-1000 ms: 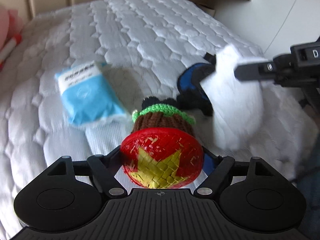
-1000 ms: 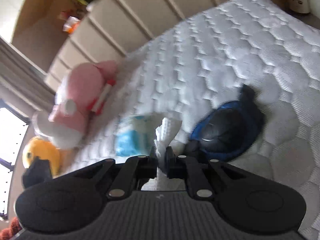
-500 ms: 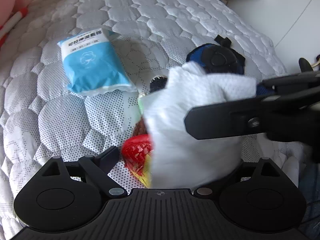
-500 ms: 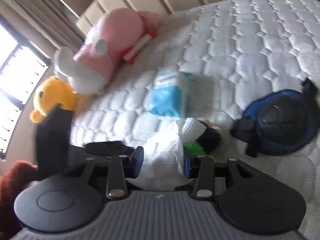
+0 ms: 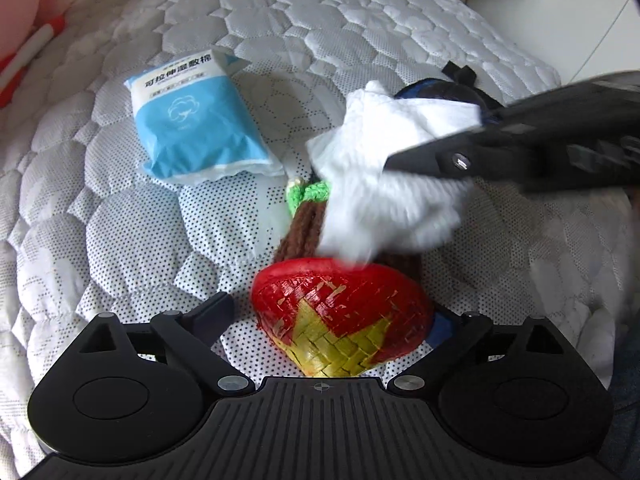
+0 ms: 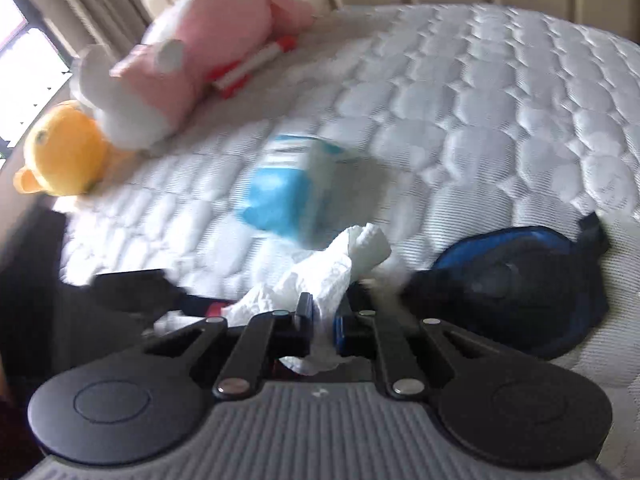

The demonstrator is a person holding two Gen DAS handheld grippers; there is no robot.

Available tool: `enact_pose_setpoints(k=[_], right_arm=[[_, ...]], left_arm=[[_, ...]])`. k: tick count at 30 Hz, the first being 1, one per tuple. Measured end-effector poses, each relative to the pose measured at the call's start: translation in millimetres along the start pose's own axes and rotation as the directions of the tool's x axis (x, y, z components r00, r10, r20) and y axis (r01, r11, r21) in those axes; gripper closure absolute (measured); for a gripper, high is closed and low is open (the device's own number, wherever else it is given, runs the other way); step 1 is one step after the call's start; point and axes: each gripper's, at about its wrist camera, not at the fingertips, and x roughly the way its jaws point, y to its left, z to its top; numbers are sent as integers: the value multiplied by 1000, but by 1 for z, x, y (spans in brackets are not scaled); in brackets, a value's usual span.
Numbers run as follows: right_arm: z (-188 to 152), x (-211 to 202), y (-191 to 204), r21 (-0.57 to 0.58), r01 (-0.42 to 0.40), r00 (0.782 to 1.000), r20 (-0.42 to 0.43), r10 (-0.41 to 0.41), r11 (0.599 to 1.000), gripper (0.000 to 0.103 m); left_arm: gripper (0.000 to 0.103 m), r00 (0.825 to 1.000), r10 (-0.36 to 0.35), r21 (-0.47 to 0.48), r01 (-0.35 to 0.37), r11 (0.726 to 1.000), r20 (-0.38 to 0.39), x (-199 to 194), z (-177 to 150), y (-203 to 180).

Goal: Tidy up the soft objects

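Pinching a white cloth, the right gripper's fingers are closing.

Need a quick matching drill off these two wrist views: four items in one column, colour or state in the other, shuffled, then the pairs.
Column one:
1. white cloth
2. woven ball
3. cotton pack
4. bear plush

Column two:
A. light blue, lying flat on the mattress
B. yellow, at the bed's edge
C. pinched in the right gripper
D. red with a yellow star, between the left gripper's opening jaws

Pairs: 1-C, 2-D, 3-A, 4-B
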Motion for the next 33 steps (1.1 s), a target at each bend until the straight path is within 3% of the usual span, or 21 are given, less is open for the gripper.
enact_pose_setpoints(k=[6,9,11,13,15,17,22,26,33], right_arm=[[-3,2,-15,40,138,990,-4,-138,990,91],[-5,-6,-19,76,145,989,26,-147,987,91],[-6,-13,-21,125,89,994,47,-96,988,91],[-5,-20,-24,193,-21,997,76,6,981,91],[-2,-21,-24,235,-128,989,97,108,964,91],[-3,-20,-19,236,-172,984,88,155,956,91],[-9,-3,-13,185,-31,999,-8,33,982,91],[-11,-2,-18,176,64,998,-17,-62,982,91],[-13,-1,-20,187,75,997,-14,-74,980,91]], left_arm=[[2,1000,6,13,-6,1000,-10,4,3,-2],[2,1000,5,9,-5,1000,-11,4,4,-2],[2,1000,2,5,-2,1000,-11,4,4,-1],[2,1000,0,4,0,1000,-11,5,4,-1],[1,1000,4,11,-4,1000,-13,5,4,-2],[1,1000,9,20,-9,1000,-15,6,3,-4],[1,1000,15,29,-14,999,-18,6,2,-6],[0,1000,11,22,-11,1000,-23,7,2,-6],[0,1000,6,11,-6,1000,-14,7,0,-5]])
